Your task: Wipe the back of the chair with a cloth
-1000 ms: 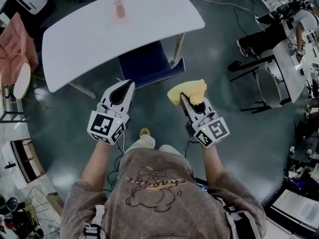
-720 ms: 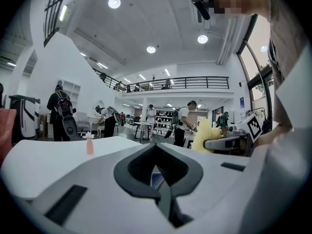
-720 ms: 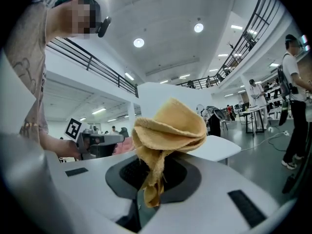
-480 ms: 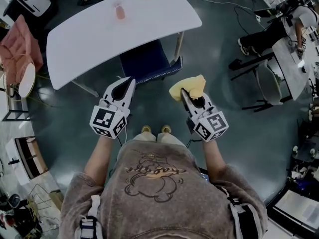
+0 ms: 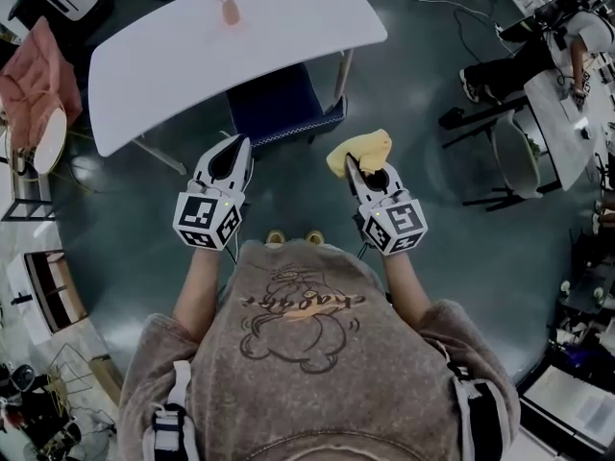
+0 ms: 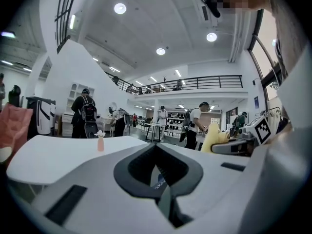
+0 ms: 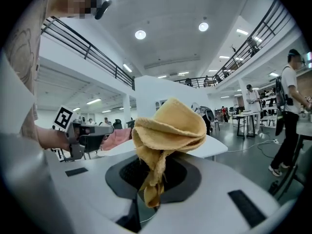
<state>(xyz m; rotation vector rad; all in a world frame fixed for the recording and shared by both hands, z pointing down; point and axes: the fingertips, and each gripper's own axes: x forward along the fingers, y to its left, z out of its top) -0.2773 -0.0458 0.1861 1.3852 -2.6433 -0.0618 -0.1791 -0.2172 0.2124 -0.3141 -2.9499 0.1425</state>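
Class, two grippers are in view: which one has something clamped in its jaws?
The right gripper: its jaws pinch a yellow cloth. The left gripper has its jaws together with nothing between them.

Head view: dim and low in contrast; strong barrel distortion bends all lines toward the edges; the corners darken. The white desk (image 5: 192, 56) is the brightest area, close to overexposure; the dark floor (image 5: 288, 176) carries pale, soft reflections.

Left and right gripper views: brighter; light falls from round ceiling lamps (image 6: 120, 8), which bloom slightly; each frame is a fisheye circle with black borders; railings curve. In the right gripper view the cloth (image 7: 170, 126) is sharp and evenly lit; the nearest foreground is soft; distant figures are small and blurred.
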